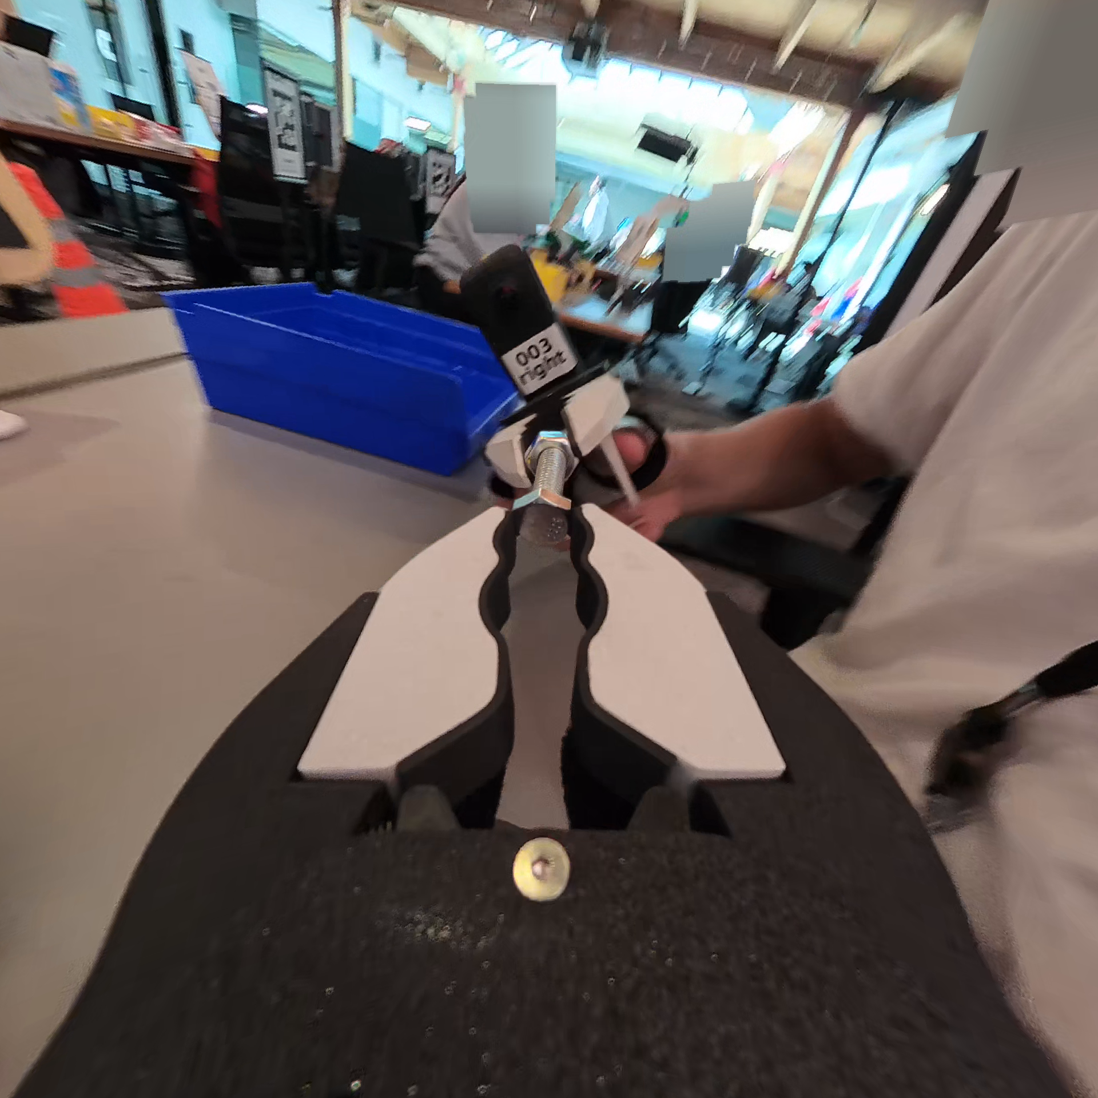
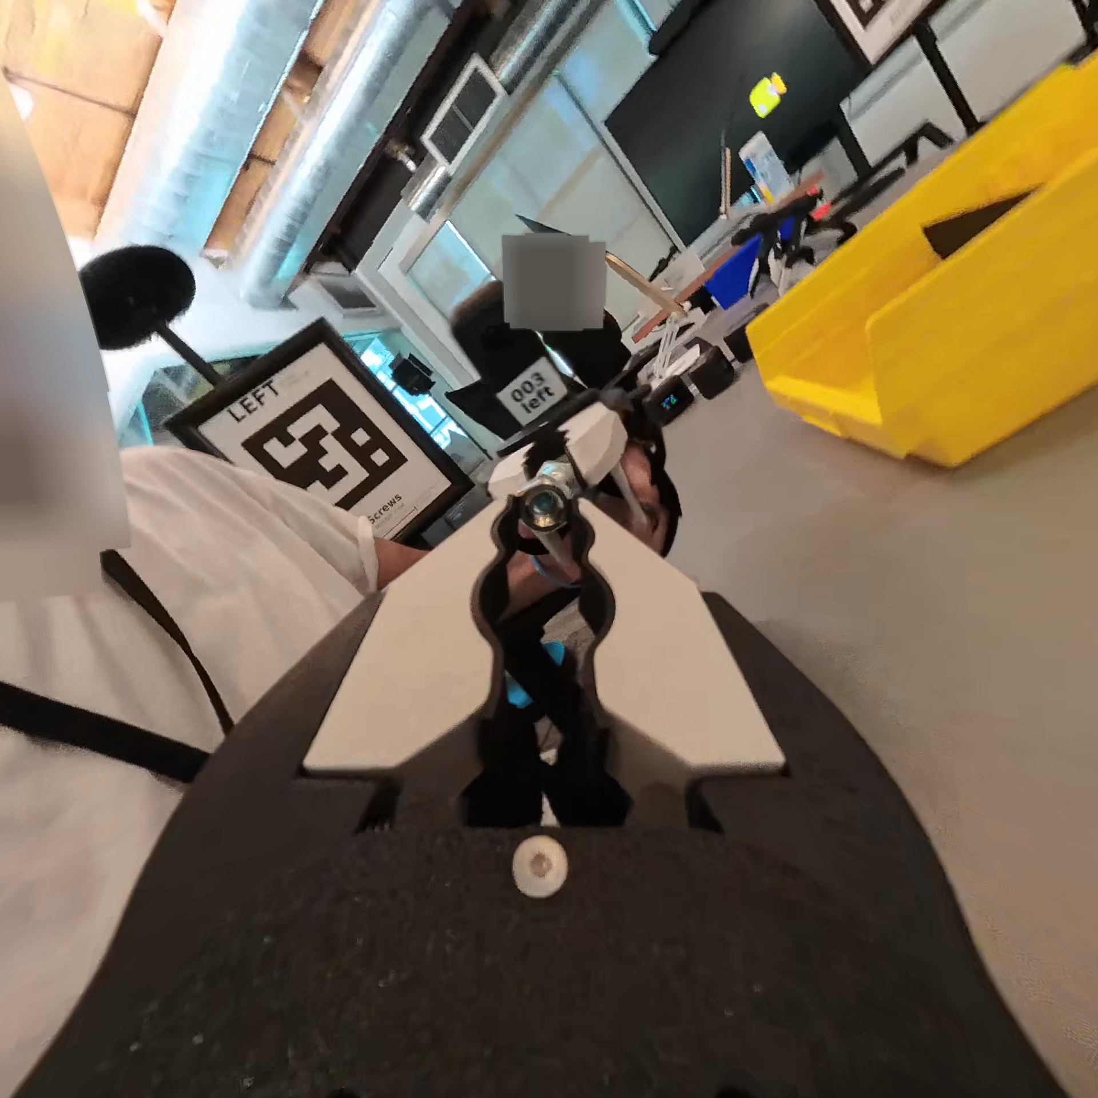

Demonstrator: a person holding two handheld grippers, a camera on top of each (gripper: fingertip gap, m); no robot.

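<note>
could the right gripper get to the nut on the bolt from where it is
Probably yes. The right gripper already closes around the nut end of the bolt, while the left gripper clamps the head end. Nothing sits between them.

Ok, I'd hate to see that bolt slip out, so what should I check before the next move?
1. Left claw shut on the head end of the bolt: ok.
2. Right claw shut on the nut at the threaded end: ok.
3. Bolt running straight from one claw to the other: ok.
4. How far the nut is threaded on: cannot tell.
5. Blue bin and yellow bin apart from both claws: ok.
</note>
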